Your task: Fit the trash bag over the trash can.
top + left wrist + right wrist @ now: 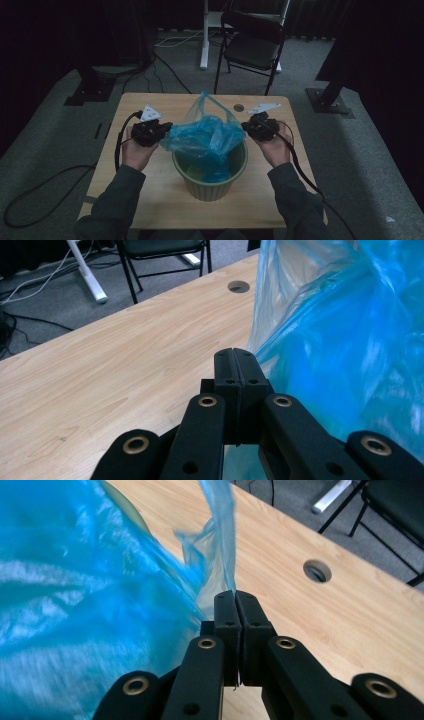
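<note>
Small rectangular table of pale wood-grain laminate (150, 175), rounded corners, round cable hole (239, 107) near far edge. Standing directly on it, at centre: ribbed pale-green plastic bin (210, 187), lined with blue plastic bag (207, 140).

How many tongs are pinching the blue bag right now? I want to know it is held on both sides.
2. The left tongs grip the blue bag at its left edge; the right tongs pinch its right edge above the green bin.
</note>
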Motion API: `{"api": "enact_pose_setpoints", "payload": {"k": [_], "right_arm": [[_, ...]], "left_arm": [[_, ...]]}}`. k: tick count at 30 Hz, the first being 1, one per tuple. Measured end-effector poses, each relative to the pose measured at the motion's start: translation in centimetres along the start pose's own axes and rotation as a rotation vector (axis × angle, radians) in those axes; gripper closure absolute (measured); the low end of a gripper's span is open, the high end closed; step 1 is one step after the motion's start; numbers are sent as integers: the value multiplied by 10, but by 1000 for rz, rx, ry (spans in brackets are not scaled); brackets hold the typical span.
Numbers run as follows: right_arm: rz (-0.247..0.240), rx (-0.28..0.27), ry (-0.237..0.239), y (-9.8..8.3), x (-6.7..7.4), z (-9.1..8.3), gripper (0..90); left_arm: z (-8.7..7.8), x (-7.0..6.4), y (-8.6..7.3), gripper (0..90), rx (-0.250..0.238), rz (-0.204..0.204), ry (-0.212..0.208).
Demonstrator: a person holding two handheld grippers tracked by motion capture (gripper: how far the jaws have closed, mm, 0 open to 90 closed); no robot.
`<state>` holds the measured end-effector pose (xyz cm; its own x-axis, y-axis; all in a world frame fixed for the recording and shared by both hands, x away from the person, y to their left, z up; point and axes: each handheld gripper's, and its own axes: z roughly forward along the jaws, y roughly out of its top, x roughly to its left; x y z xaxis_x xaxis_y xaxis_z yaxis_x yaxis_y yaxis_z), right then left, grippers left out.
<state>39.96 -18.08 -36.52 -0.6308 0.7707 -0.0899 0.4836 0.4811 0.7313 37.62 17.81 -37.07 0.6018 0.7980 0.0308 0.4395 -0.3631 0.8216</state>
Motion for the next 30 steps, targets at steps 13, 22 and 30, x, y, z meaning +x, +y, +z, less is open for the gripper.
{"api": "enact_pose_setpoints", "payload": {"k": [13, 22, 30], "right_arm": [[43, 26, 20, -24, -13, -5, 898], [51, 15, 47, -29, -14, -11, 892], [24, -88, 66, -9, -4, -34, 746]], "left_arm": [[6, 12, -10, 897, 29, -43, 9], [1, 15, -13, 821, 14, -72, 8], [-14, 14, -4, 681, -52, -88, -4]]}}
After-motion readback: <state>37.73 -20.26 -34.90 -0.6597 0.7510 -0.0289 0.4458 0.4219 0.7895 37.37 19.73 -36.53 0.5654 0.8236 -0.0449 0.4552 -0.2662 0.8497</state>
